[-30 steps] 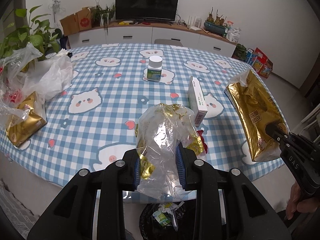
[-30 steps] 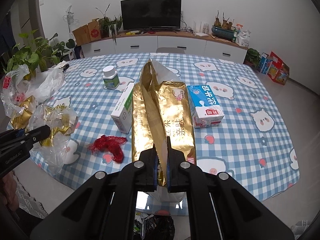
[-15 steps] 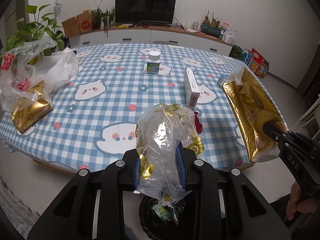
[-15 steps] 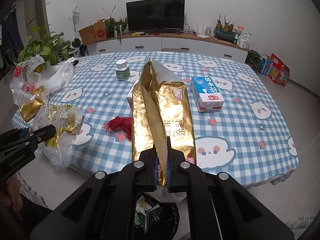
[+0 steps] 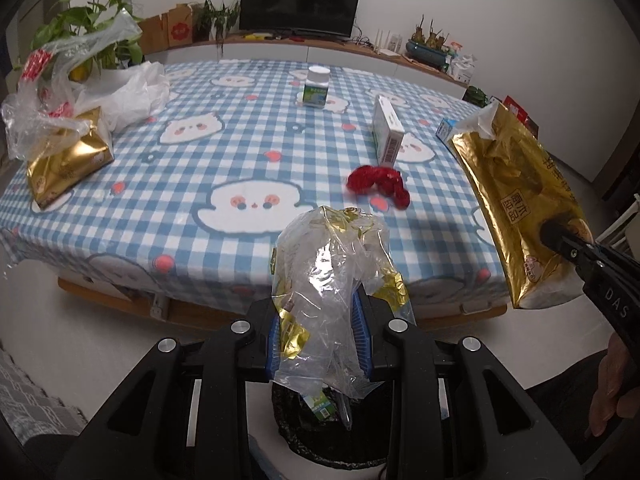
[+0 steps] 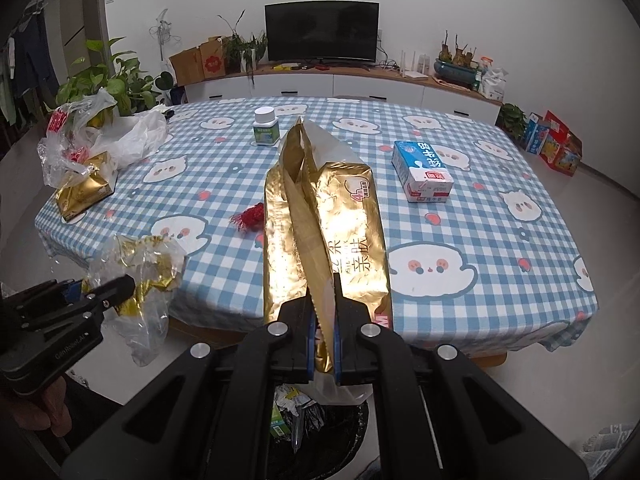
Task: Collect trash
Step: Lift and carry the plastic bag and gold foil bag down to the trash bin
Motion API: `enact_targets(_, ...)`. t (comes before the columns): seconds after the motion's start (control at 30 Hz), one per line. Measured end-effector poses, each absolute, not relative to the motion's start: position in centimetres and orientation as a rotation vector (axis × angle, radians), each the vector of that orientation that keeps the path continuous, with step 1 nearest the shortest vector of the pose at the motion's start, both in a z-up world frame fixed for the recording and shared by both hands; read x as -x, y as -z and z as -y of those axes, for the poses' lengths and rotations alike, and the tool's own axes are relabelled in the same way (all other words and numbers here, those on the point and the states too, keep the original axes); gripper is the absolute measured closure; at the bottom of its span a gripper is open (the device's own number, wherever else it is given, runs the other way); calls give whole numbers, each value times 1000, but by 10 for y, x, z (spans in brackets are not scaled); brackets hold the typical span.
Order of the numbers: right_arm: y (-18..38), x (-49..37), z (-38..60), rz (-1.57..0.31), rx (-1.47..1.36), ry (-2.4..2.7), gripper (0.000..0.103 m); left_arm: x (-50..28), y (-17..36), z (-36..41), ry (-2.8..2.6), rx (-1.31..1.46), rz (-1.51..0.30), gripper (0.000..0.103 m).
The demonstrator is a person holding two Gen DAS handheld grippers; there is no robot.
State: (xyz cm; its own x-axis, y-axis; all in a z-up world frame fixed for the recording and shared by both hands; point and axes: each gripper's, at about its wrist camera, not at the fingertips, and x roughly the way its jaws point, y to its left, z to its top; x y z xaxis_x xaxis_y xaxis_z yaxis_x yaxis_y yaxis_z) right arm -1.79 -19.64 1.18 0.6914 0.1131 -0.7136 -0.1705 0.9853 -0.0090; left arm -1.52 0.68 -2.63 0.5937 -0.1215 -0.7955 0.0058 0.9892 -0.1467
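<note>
- Both grippers have pulled back from the table (image 5: 132, 200) since the earlier frame. More floor shows now, and the bin (image 5: 332, 440) sits at the bottom of both views.
- The left gripper (image 5: 320, 338) pinches a clear wrapper (image 5: 332, 280) with gold bits. The wrapper hangs low in the middle of the left view, right over the bin.
- The right gripper (image 6: 323, 344) is pressed tight on a gold bag (image 6: 324, 232). The bag stands up in the middle of the right view, and its bottom end hangs over the bin.
- The step now looks like carrying the trash to the bin.
- Next, I think each gripper should open over the bin so the trash drops in. The gold bag is long, so it may need to tip down first.
- More things wait on the table: a red net (image 5: 380, 180) near the middle, a white box (image 5: 386, 134), a small bottle (image 5: 317, 88) at the top, a milk box (image 6: 424, 172) on the right, and a bag pile (image 5: 68, 120) at the left.
</note>
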Motion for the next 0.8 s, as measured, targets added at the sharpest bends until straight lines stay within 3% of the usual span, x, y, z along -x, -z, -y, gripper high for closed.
enact_targets(0.8,71,68,170,-915,116,-193,98,66,90,-16,13,121,-1009,75)
